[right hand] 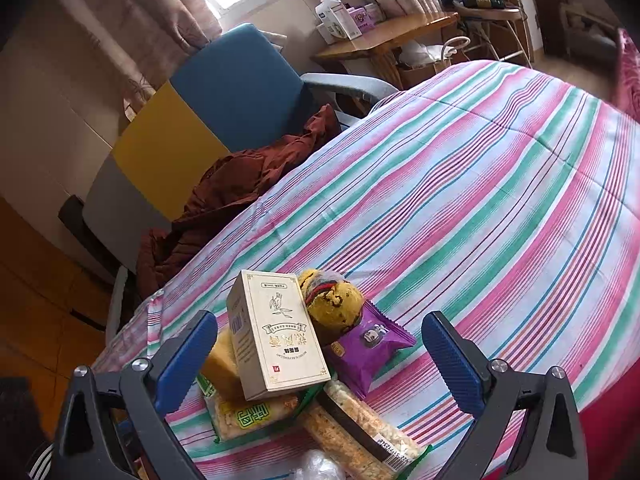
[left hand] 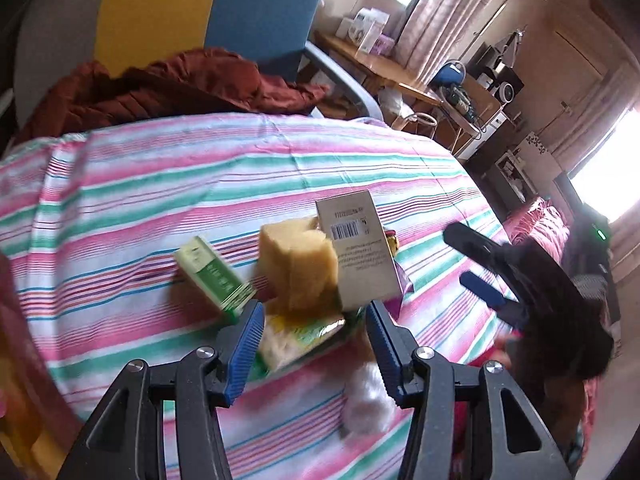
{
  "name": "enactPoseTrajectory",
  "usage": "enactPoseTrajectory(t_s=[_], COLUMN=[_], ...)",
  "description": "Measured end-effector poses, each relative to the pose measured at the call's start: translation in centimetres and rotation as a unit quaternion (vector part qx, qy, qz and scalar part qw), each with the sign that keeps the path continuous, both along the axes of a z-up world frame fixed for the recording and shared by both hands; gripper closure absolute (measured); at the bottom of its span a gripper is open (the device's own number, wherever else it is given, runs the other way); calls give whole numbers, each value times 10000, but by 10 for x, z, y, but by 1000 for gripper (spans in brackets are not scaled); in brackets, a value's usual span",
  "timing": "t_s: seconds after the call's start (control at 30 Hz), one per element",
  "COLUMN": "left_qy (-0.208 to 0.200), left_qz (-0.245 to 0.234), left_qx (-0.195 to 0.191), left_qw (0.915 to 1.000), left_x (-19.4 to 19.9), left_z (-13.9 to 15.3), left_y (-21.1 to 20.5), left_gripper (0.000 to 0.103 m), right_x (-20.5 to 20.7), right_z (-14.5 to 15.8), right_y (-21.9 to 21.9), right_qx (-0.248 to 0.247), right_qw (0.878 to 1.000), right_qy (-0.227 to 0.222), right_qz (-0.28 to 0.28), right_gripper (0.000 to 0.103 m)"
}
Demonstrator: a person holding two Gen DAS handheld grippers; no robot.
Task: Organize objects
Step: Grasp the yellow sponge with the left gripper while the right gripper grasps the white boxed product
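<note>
Bed: striped sheet [right hand: 480, 200] in pink, green and white, with a pile of small goods near its edge
Pile: a cream box [right hand: 276, 340] stands tilted on top, leaning over a yellow sponge [right hand: 220, 360] and a green snack pack [right hand: 248, 416]
Yellow toy: a knitted ball [right hand: 332, 304] just behind the box, touching it
Purple packet: [right hand: 372, 344] lies flat beside the box, under the toy's near side
Cereal bar: a long clear-wrapped bar [right hand: 360, 428] lies in front of the purple packet, barcode at its near end
Green box: a small green carton [left hand: 216, 276] lies on its side to the left of the sponge in the left view, apart from the pile
White lump: a blurred white soft thing [left hand: 368, 400] on the sheet by the left tool's right finger; what it is I cannot tell
Left tool: [left hand: 316, 344] about half open, blue pads either side of the snack pack's end, nothing gripped
Right tool: [right hand: 320, 364] spread wide, its fingers flanking the whole pile, holding nothing; in the left view it shows at the right edge, blurred
Chair: a blue, yellow and grey seat [right hand: 192, 120] beside the bed with a dark red jacket [right hand: 224, 208] heaped on it
Beyond: a wooden desk [right hand: 384, 36] with boxes under the window
</note>
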State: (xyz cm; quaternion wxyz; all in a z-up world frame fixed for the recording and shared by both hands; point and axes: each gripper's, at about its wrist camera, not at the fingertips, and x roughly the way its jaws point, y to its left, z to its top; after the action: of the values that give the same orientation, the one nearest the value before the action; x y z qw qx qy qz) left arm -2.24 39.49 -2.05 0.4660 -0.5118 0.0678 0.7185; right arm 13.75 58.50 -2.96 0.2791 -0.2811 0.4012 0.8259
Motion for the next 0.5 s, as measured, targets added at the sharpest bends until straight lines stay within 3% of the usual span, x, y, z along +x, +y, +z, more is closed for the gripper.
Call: enactPoseTrajectory(t_s=[0.37,0.5], left_qy=[-759,-537], left_qz=[235,38], left_qx=[-149,95], left_qw=[9967,9985], left_x=[-37,-37], left_z=[-46,-44], left_y=[50,46], left_gripper=[51,61], right_x=[1,-1], right_z=[-5,-6], right_y=[5,5], right_qx=[-258,-256], right_qw=[9996,9997], right_qy=[87,20], right_qz=[18,40], right_gripper=[0,0])
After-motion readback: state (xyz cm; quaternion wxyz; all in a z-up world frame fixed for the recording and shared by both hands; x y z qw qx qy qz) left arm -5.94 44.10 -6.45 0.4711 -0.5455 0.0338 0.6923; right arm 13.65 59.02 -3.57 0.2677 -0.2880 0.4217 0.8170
